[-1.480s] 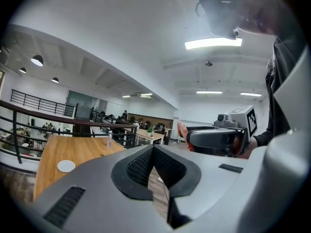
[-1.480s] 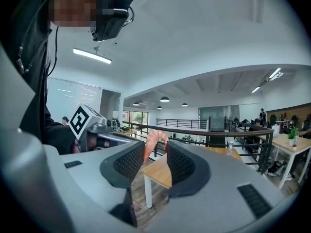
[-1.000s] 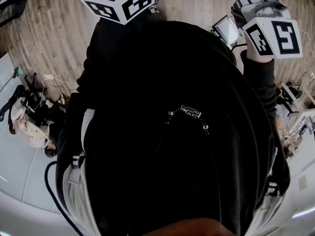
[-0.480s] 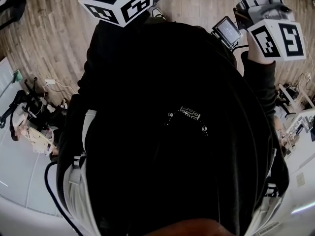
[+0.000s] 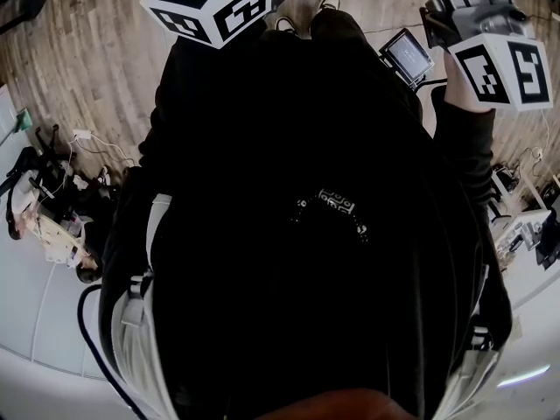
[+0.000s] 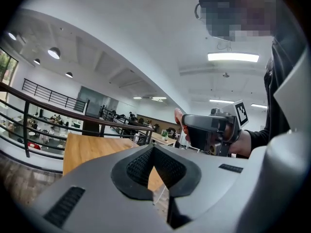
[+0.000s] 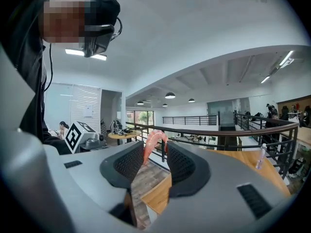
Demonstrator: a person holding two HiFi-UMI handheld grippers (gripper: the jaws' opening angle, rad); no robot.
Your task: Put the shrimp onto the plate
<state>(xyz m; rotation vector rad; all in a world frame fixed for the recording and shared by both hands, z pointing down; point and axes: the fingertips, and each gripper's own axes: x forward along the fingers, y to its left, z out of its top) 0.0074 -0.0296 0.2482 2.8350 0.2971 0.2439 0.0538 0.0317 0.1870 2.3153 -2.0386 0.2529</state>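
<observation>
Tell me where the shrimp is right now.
In the right gripper view, the shrimp sits pinched between the jaws of the right gripper, its pink curl rising above them in front of the dark railing.

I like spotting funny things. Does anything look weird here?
Yes. A pink shrimp is pinched between the fingers of the right gripper, held up in the air with no plate anywhere in sight. That is odd for food. The left gripper is shut with nothing in it.

Wood-plank floor [image 5: 96, 51] below; loose cables [image 5: 87, 138] at left, small lit screen [image 5: 408, 55] upper right. Black railing [image 7: 219, 130] across the background. Wooden table [image 7: 243, 157] near it, clear bottle [image 7: 261, 157] upright on it. Ceiling light panel [image 6: 233, 57] lit.
</observation>
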